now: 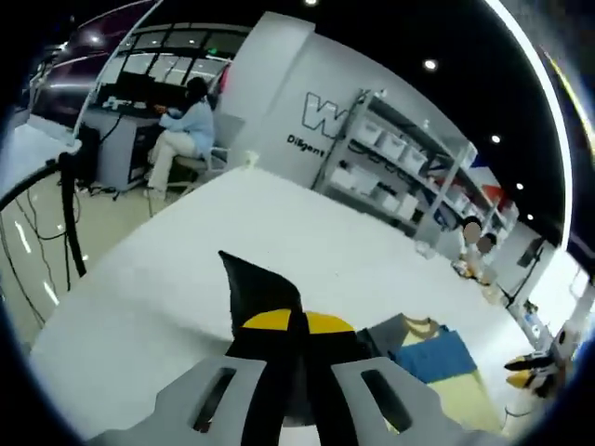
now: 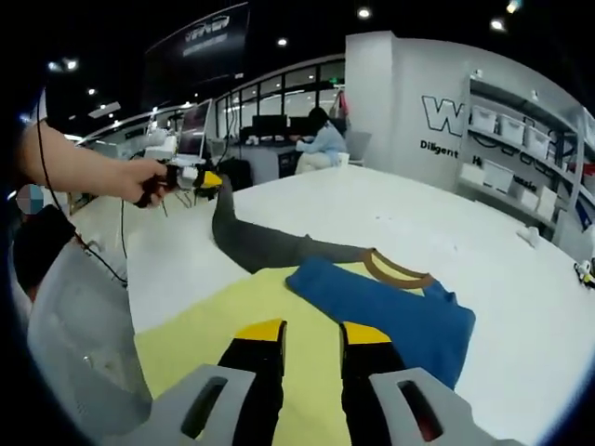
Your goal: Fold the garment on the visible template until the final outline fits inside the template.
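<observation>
The garment (image 2: pixel 390 311) is blue with a tan collar (image 2: pixel 395 269) and a dark grey sleeve (image 2: pixel 270 246). It lies partly on the yellow template (image 2: pixel 204 325) on the white table (image 2: pixel 372 200). The sleeve is stretched out to the left, where a person's hand holds my left gripper (image 2: pixel 200 177) shut on its tip. In the left gripper view that gripper (image 1: pixel 297 321) pinches the dark sleeve (image 1: pixel 260 279), and the garment (image 1: pixel 432 353) and template (image 1: pixel 469 395) lie to the right. My right gripper (image 2: pixel 313 334) hovers open over the template, just short of the blue body.
Shelves with white bins (image 1: pixel 390 167) stand beyond the table's far side. A person sits at a desk (image 1: pixel 186 130) past the far corner. Cables (image 1: pixel 65 214) hang off the left edge. A small white object (image 2: pixel 530 237) lies on the table at the right.
</observation>
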